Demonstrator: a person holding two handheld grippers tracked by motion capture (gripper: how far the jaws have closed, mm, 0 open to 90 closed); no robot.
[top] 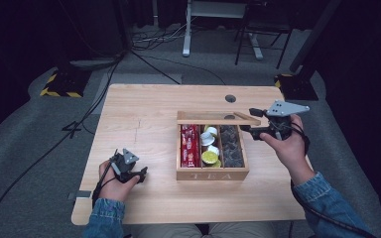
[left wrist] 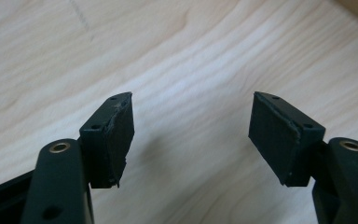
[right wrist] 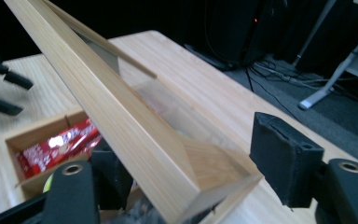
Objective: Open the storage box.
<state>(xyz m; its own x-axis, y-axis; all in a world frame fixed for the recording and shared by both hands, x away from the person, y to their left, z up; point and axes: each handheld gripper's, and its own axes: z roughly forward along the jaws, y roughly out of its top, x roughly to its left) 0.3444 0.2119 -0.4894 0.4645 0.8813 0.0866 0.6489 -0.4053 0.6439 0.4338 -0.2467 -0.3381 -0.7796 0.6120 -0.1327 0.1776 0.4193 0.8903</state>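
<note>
pale wood tea box (top: pixel 212 174) holds red packets (top: pixel 190 145), yellow-lidded cups (top: pixel 210 156).

- The left half of the counter (top: pixel 144 124) is bare wood; my left tongs (left wrist: pixel 191 135) hang over it with their jaws spread and nothing between them.
- The tea box (top: pixel 212 174) takes up the middle right of the counter.
- Its raised lid (right wrist: pixel 121 121) slants across the gap of my right tongs (right wrist: pixel 186 182), blocking the way in from the back.
- The compartments lie open from above and from the front.
</note>
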